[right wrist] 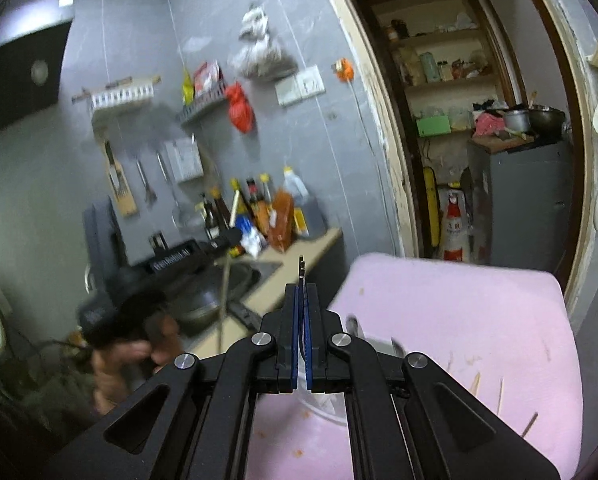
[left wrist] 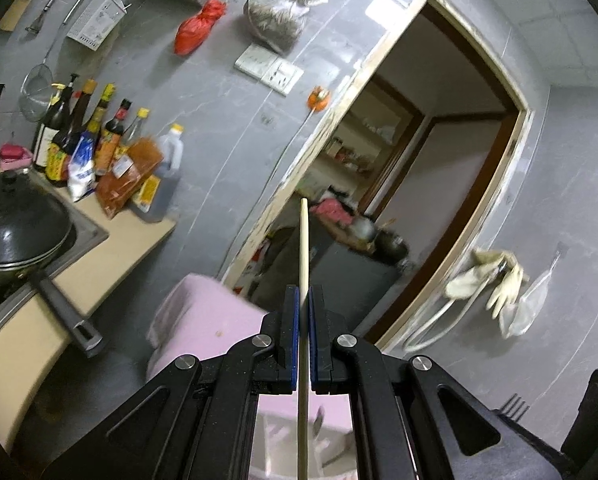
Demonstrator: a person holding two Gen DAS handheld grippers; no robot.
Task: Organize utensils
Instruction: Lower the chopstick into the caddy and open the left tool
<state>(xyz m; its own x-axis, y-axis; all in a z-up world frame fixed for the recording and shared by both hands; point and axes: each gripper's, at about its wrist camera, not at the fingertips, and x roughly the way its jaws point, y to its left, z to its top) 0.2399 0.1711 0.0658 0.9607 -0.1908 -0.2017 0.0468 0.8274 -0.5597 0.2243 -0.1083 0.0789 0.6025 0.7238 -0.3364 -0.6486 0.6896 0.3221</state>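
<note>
Chopstick [left wrist: 303, 264]: pale wood, slim, straight, plain along its length, squared tip pointing up and forward toward the doorway [left wrist: 419, 184]. Pinched between the blue pads [left wrist: 296, 332] of the left gripper [left wrist: 303, 294], jaws closed on it, shaft running back down between the fingers and out of the lower edge of the left wrist view. Held in the air above the pink table [left wrist: 203, 312], beside the counter with the black wok [left wrist: 19, 236] and the sauce bottles [left wrist: 99, 144].

Right gripper [right wrist: 301, 290] closed on a thin dark metal utensil [right wrist: 301, 268], edge-on, only a short stepped tip showing past the fingertips; kind of utensil impossible to tell. Below it, pink table [right wrist: 459, 320] with small scattered wooden sticks [right wrist: 499, 396] near its right edge. Left gripper [right wrist: 235, 236] also seen blurred in the right wrist view, over the counter, chopstick [right wrist: 233, 208] sticking up from it.
</note>
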